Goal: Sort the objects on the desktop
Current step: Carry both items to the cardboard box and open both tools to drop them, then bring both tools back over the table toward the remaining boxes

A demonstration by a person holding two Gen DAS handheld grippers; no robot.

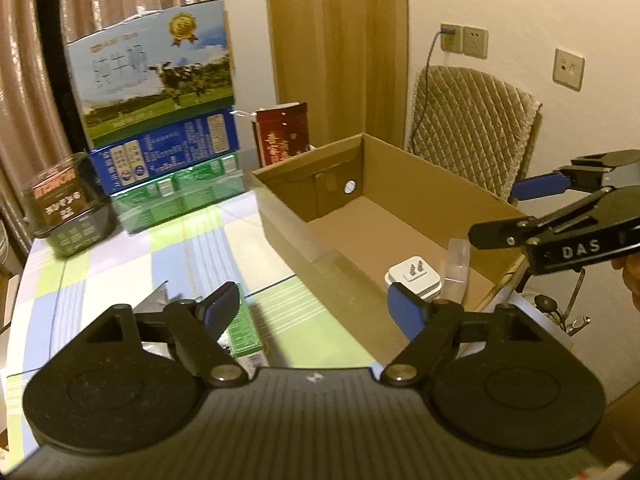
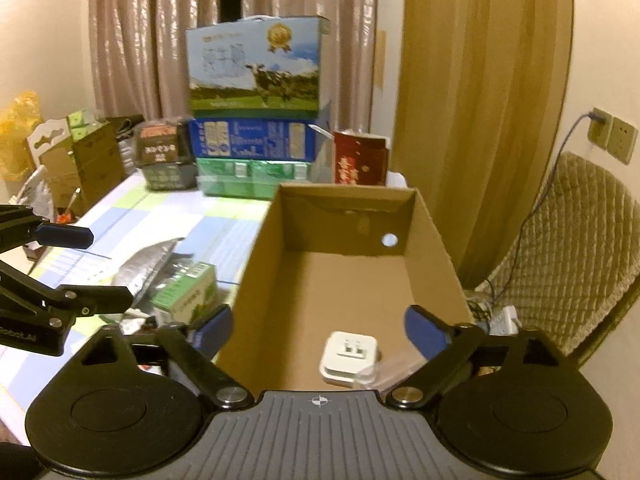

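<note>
Lying lower centre of the right-wrist view, a white plug adapter (image 2: 349, 356) is seen on the floor of the cardboard box (image 2: 260, 256), w/ a clear plastic piece (image 2: 370, 374) just beside it. Both grippers are seen spread open and empty: right gripper (image 2: 318, 330) is held over the box's near end, left gripper (image 1: 316, 304) over the checked tablecloth (image 1: 120, 264), near the box's long side.

Still on the cloth, lower left of the right-wrist view: a small green carton (image 2: 186, 300) beside a silver foil pouch (image 2: 146, 264). Judged next for sorting.

Handling, as judged: carton is prob. light-to-moderate in weight, stiff-ish card but crushable, so it is best taken across its two broad flat faces near the middle, w/ gentle squeeze. Foil pouch is likely slippery and floppy; an edge or seam would be pinched, not the flat. Adapter is hard and smooth. Clear piece is too blurred to assess.
</note>
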